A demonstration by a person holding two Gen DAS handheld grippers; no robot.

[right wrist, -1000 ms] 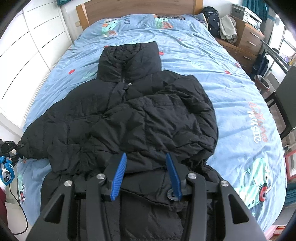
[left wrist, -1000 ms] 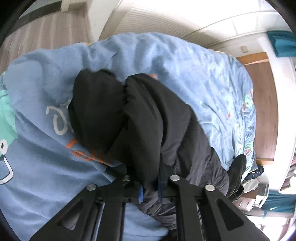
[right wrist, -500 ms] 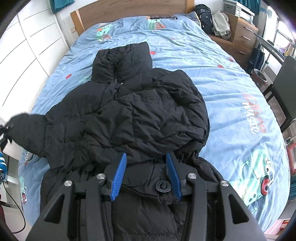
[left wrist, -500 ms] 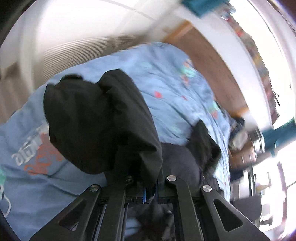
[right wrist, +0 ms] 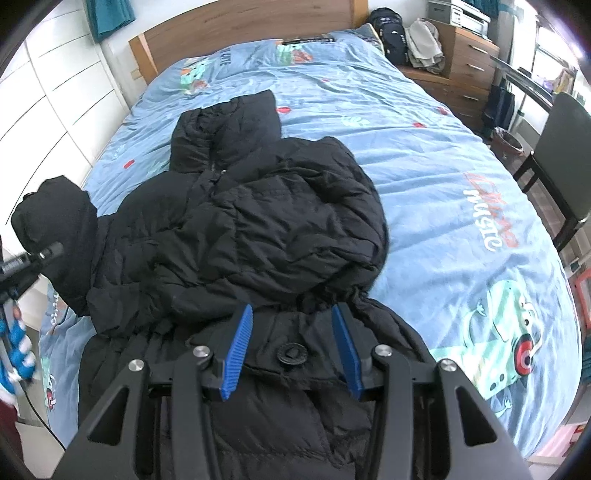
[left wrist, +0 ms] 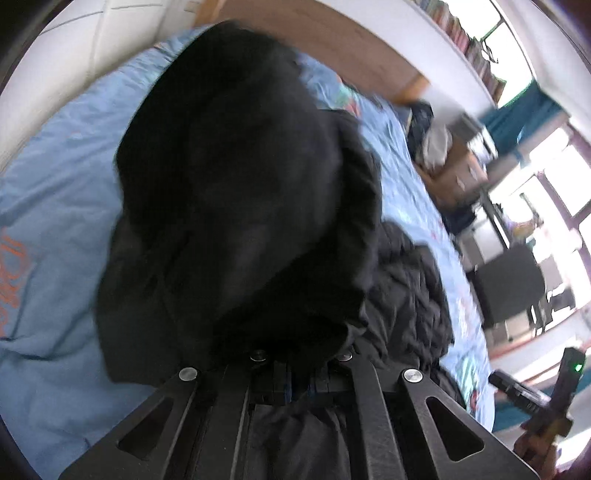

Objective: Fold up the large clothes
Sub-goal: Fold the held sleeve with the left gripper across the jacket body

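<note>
On the blue bedspread (right wrist: 424, 177) a black padded jacket (right wrist: 266, 221) is spread, one sleeve already laid across its chest. The other sleeve (left wrist: 240, 192) is pinched in the closed jaws of the left gripper (left wrist: 291, 376), presumably to be folded inward. The right gripper (right wrist: 291, 350) is held over the waist button (right wrist: 292, 353), jaws apart and gripping nothing.

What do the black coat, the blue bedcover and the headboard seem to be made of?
Black coat: looks like padded synthetic shell, matte with a faint sheen; quilted, puffy stitch lines. Blue bedcover: probably woven cotton, matte, finely creased, with printed cartoons. Headboard: wood or wood veneer, smooth, with visible grain.
</note>
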